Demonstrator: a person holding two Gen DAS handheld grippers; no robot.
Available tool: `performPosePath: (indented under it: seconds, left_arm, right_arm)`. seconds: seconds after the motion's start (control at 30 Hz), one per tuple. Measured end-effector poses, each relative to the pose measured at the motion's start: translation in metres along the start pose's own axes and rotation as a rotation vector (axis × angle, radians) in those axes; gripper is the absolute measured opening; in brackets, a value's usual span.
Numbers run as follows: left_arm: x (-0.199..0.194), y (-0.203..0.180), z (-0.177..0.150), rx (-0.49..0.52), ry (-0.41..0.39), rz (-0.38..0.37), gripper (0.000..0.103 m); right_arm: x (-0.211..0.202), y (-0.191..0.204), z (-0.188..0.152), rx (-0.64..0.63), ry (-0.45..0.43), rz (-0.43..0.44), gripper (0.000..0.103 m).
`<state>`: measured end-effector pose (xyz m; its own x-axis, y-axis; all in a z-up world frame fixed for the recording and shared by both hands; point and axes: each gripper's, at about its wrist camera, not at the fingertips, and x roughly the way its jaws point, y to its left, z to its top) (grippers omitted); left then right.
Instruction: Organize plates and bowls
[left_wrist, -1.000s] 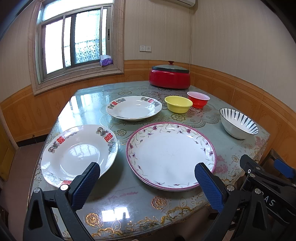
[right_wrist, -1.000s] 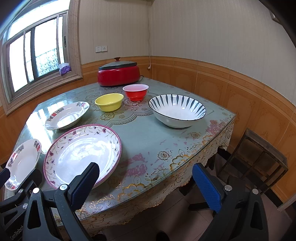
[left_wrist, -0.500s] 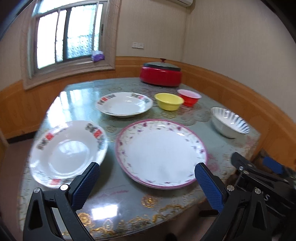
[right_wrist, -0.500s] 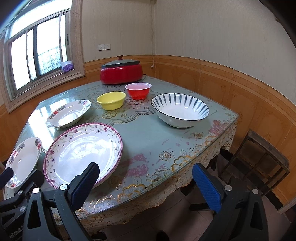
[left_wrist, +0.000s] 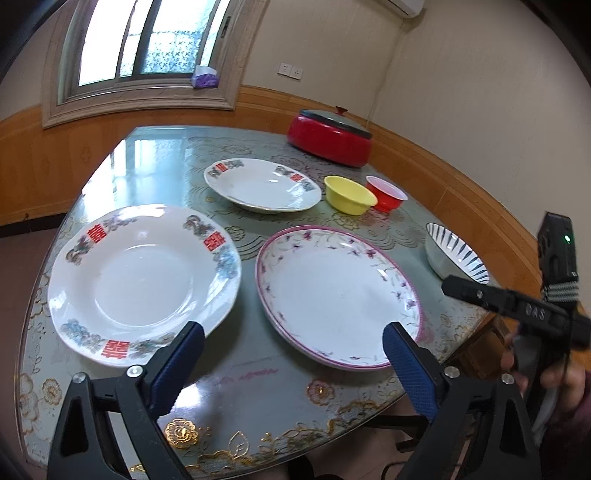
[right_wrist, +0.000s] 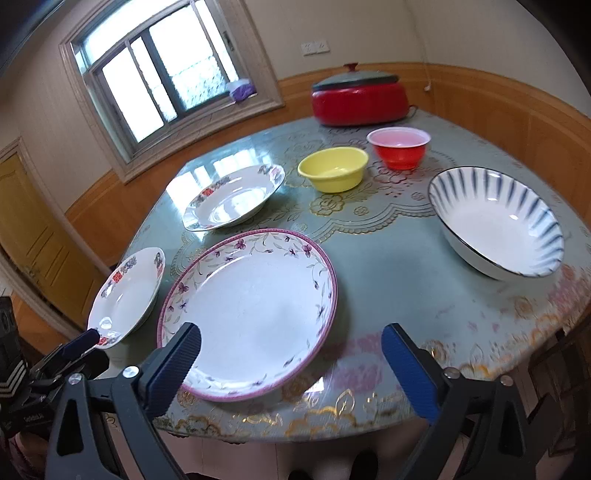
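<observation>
Now, inventory, L to R. Left gripper (left_wrist: 291, 354): released, jaws just narrowed a touch, nothing between; it has closed in over worktop (left_wrist: 155, 158) edge, so first pick looks near. Right gripper (right_wrist: 290, 354): same, released, empty, has swung toward floral plate (right_wrist: 255, 314).

Plates, 3 ct: near crest plate (left_wrist: 140, 273), far crest plate (left_wrist: 262, 184), floral plate.

Bowls, 3 ct: yellow bowl (right_wrist: 334, 168), red bowl (right_wrist: 399, 147), striped bowl (right_wrist: 496, 221).

All apart, unstacked. Red pot (right_wrist: 358, 96) at back.
</observation>
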<state>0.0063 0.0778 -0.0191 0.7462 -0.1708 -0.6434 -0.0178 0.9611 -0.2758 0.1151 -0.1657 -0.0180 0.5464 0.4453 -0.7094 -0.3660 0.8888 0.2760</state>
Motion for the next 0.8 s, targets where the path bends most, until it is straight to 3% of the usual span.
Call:
performPosePath:
  seconds: [0.13, 0.2, 0.3, 0.5, 0.57, 0.6, 0.63, 0.73, 0.8]
  left_arm:
    - [0.007, 0.002, -0.002, -0.036, 0.028, 0.026, 0.095]
    - [0.013, -0.004, -0.004, -0.013, 0.053, 0.02, 0.095]
    - [0.019, -0.016, -0.006, 0.005, 0.051, 0.021, 0.096]
    - [0.03, -0.029, -0.009, -0.027, 0.024, 0.033, 0.097]
    - [0.038, -0.029, -0.011, -0.051, 0.035, 0.046, 0.096]
    - [0.041, -0.029, -0.012, -0.065, 0.046, 0.046, 0.094]
    - [0.044, -0.029, -0.013, -0.075, 0.053, 0.048, 0.092]
    - [0.052, -0.031, -0.017, -0.089, 0.068, 0.066, 0.08]
    - [0.057, -0.033, -0.018, -0.097, 0.074, 0.077, 0.078]
  right_arm:
    - [0.038, -0.008, 0.019, -0.068, 0.079, -0.005, 0.089]
    - [0.054, -0.015, 0.026, -0.091, 0.122, -0.004, 0.076]
    - [0.073, -0.023, 0.034, -0.124, 0.182, 0.016, 0.069]
    - [0.099, -0.027, 0.047, -0.203, 0.246, 0.074, 0.065]
    - [0.106, -0.026, 0.049, -0.232, 0.27, 0.095, 0.058]
    - [0.11, -0.025, 0.049, -0.247, 0.277, 0.099, 0.047]
    - [0.112, -0.024, 0.05, -0.263, 0.285, 0.099, 0.043]
    - [0.115, -0.023, 0.053, -0.319, 0.289, 0.086, 0.034]
    - [0.115, -0.023, 0.054, -0.346, 0.292, 0.09, 0.029]
